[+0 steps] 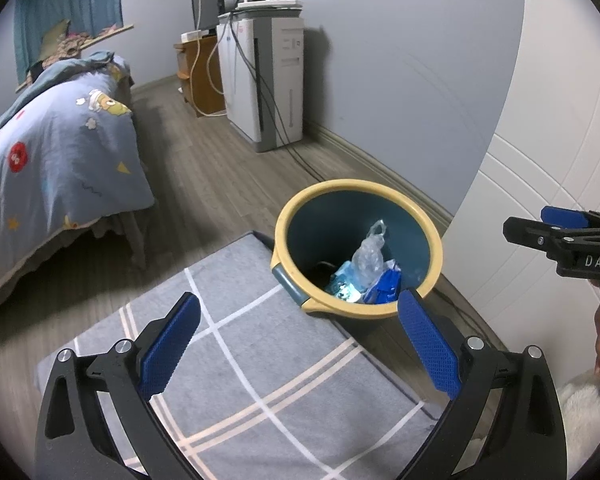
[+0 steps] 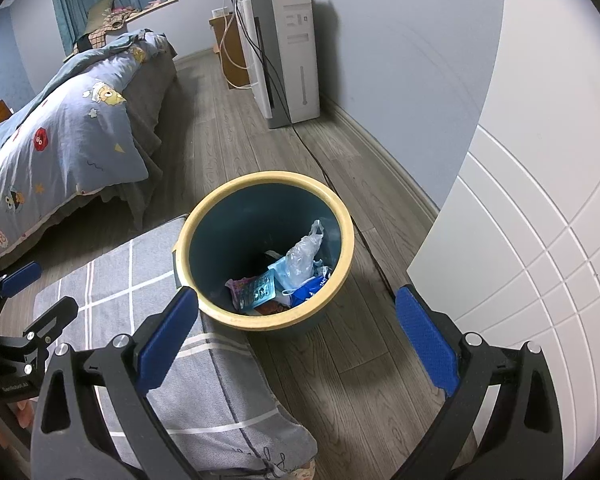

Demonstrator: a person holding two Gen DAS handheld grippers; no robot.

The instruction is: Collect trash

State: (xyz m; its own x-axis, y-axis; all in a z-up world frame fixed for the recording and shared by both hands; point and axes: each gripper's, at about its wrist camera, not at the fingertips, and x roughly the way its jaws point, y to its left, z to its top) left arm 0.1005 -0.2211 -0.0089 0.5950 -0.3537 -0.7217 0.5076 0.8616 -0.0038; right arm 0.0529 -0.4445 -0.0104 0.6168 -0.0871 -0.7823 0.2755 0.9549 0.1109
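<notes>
Left gripper (image 1: 300, 340) and right gripper (image 2: 296, 338): jaws wide apart, empty. Trash bin (image 2: 274, 322) holds a clear plastic bag (image 2: 302, 256); judged light, crumpling, slippery. Pinch its bunched top.

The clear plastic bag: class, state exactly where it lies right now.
In both wrist views the clear plastic bag sits inside the bin, on top of the wrappers towards its right wall, with the grey checked mat beside the bin's left.

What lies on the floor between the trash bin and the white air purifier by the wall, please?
Only bare wood floor and a dark cable running from the air purifier past the trash bin; the right wrist view shows it best.
</notes>
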